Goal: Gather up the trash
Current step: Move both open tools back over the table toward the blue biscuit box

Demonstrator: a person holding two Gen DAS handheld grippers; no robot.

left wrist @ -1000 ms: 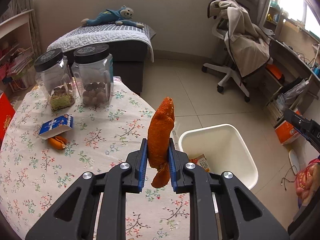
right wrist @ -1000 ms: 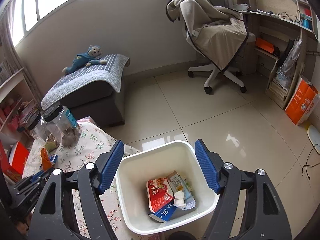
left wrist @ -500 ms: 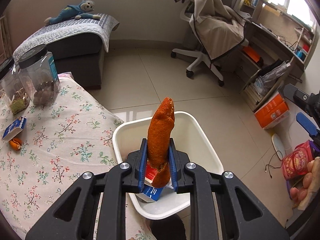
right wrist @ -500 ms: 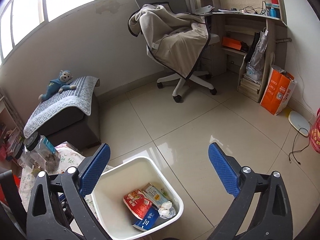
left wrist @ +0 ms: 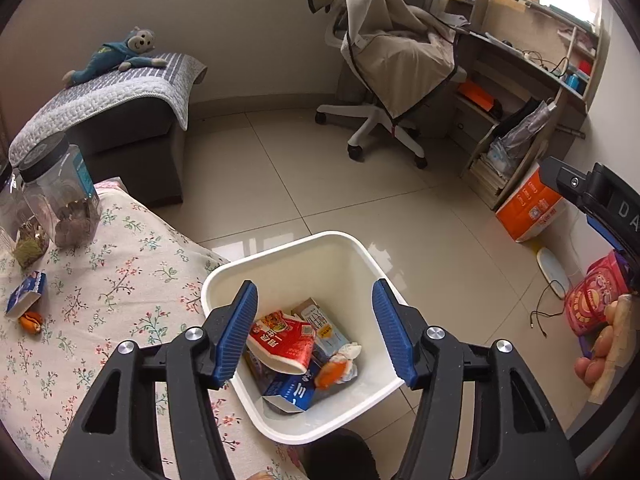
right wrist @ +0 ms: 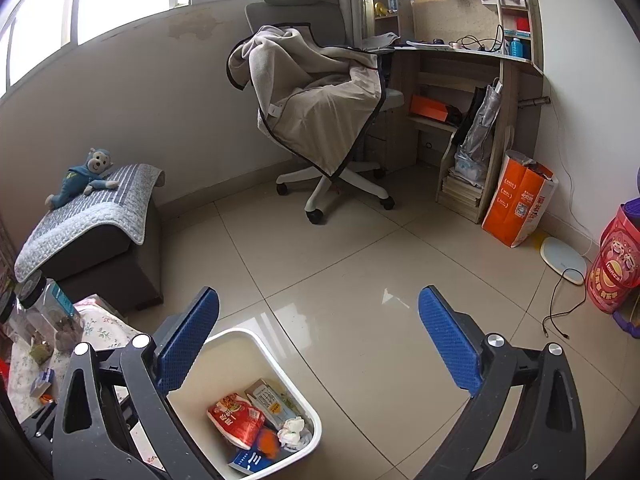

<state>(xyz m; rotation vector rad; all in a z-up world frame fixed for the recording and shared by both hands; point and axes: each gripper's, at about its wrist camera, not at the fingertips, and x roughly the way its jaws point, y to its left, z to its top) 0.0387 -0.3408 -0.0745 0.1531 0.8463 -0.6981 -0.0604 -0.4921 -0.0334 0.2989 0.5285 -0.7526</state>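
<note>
In the bin, the orange peel lies slanted.

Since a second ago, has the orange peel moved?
Yes. The left gripper has just been opening with nothing between its fingers; the orange peel now lies inside the bin.

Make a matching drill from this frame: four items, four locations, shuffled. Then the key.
Items:
1. orange peel
2. plush monkey
3. blue carton
4. beige blanket

Places:
A. on the floral tablecloth
B. draped over the office chair
C. inside the white bin
D. on the grey quilted ottoman

Pairs: 1-C, 2-D, 3-A, 4-B
</note>
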